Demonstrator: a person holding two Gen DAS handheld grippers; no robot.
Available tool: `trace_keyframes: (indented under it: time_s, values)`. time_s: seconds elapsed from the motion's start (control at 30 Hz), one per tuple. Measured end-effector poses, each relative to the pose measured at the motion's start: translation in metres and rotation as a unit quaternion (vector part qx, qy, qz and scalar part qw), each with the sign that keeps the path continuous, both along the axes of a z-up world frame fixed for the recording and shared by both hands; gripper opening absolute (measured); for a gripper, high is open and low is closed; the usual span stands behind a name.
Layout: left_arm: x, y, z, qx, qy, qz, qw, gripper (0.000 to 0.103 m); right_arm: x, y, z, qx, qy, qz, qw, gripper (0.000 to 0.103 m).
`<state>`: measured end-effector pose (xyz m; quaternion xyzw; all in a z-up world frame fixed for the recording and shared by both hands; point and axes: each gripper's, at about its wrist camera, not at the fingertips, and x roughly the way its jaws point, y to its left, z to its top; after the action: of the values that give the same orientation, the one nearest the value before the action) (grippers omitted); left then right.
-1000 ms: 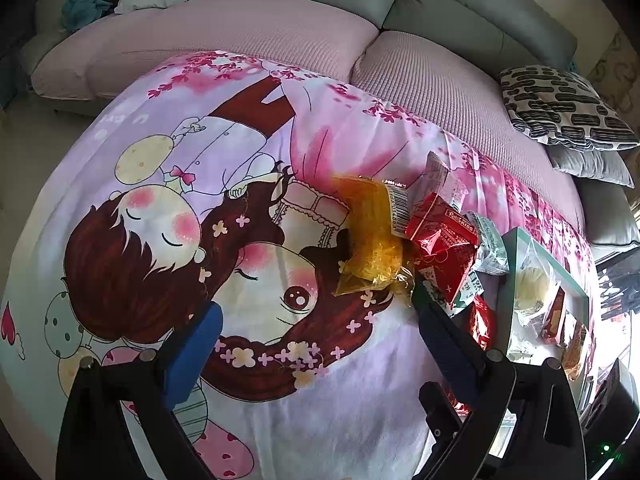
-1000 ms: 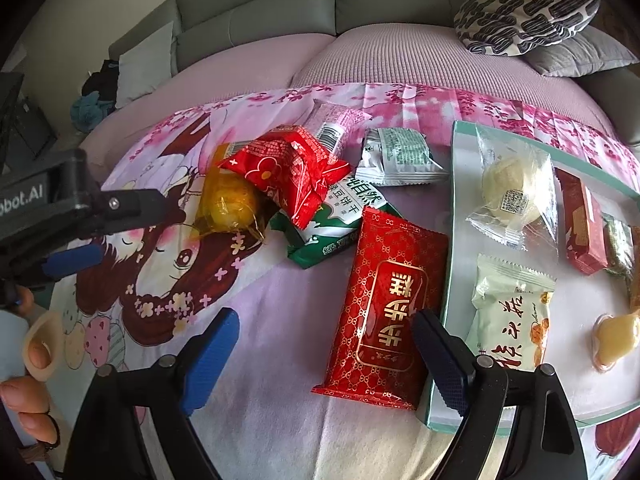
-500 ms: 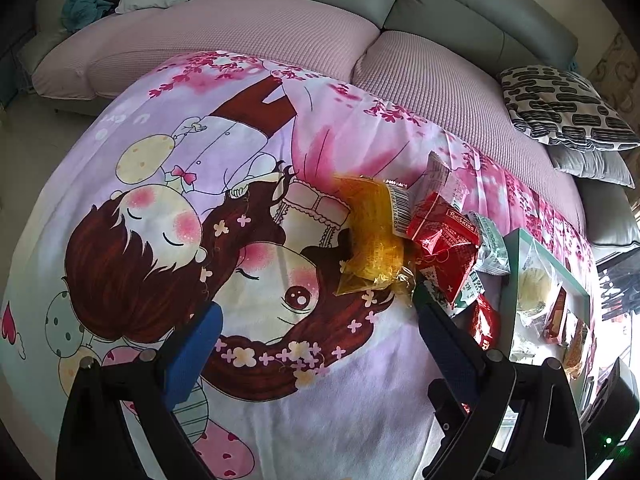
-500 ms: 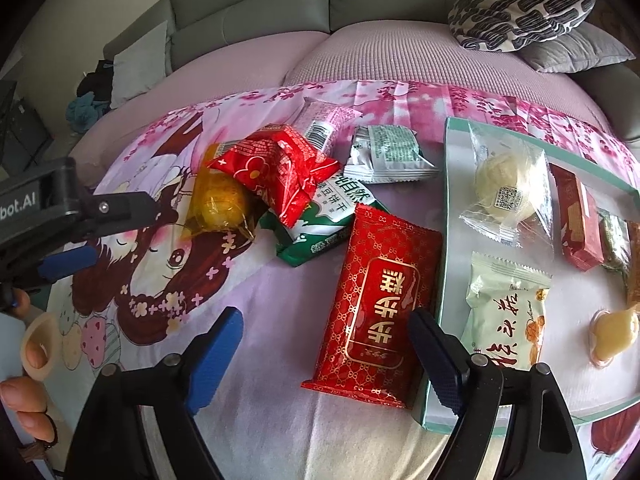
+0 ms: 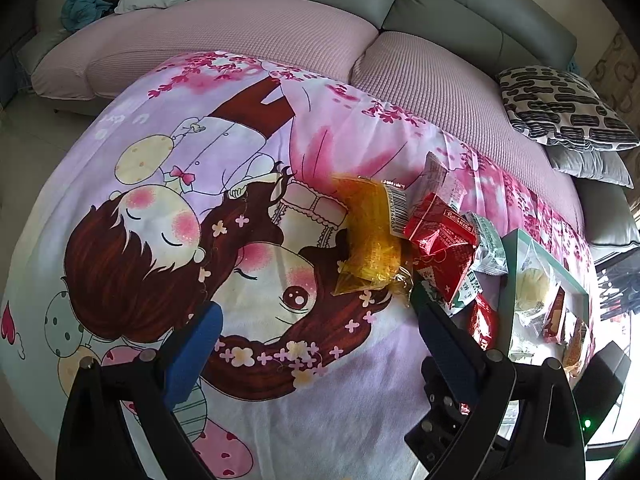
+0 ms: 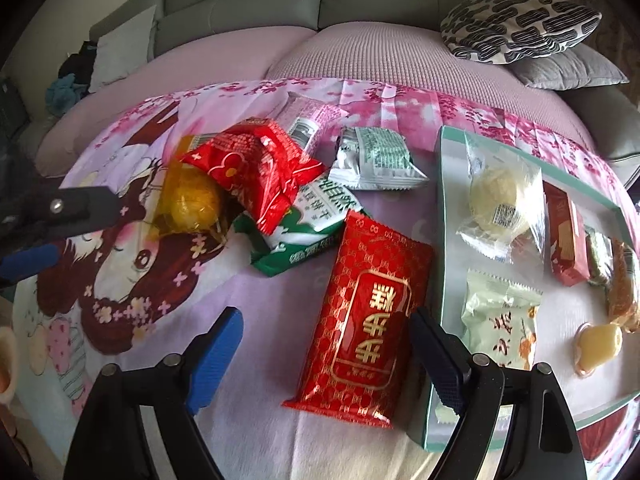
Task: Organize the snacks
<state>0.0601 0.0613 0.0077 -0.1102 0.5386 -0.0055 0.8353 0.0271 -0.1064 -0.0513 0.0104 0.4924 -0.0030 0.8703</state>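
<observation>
One red packet [image 6: 366, 316] between open right fingers [image 6: 216, 354].

Between the spread jaws of the right hand-held gripper [image 6: 326, 344] a long snack packet [image 6: 366, 320] is laid on the bench; a tray [image 6: 448, 152] is placed to its right, heaped packets [image 6: 256, 168] beyond it leftward.

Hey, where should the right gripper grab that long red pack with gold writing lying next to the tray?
Grip the red pack across its narrow width near the bottom end, coming straight down. It lies flat on the cloth, with its long sides free. The open right gripper already straddles that end. The tray rim sits close on one side.
</observation>
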Motion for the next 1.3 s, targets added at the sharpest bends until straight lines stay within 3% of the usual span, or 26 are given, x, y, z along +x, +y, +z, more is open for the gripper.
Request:
trace_keyframes:
  time_s: [0.2, 0.8, 1.13, 1.3]
  values:
    - [0.0, 0.0, 0.0, 0.001, 0.001, 0.002, 1.0, 0.098, 0.007, 0.004, -0.002, -0.009, -0.003, 0.0, 1.0, 0.088]
    - [0.001, 0.0, -0.001, 0.001, 0.002, 0.001, 1.0, 0.098, 0.001, 0.015, -0.005, 0.053, 0.008, 0.049, 0.997, 0.088]
    - [0.0, 0.002, -0.002, -0.002, 0.002, 0.003, 1.0, 0.098, -0.001, -0.007, -0.002, 0.057, 0.012, 0.009, 0.998, 0.086]
    - [0.001, 0.002, -0.001, -0.003, 0.002, 0.005, 1.0, 0.098, -0.003, -0.008, -0.004, 0.033, 0.022, 0.0, 0.999, 0.086]
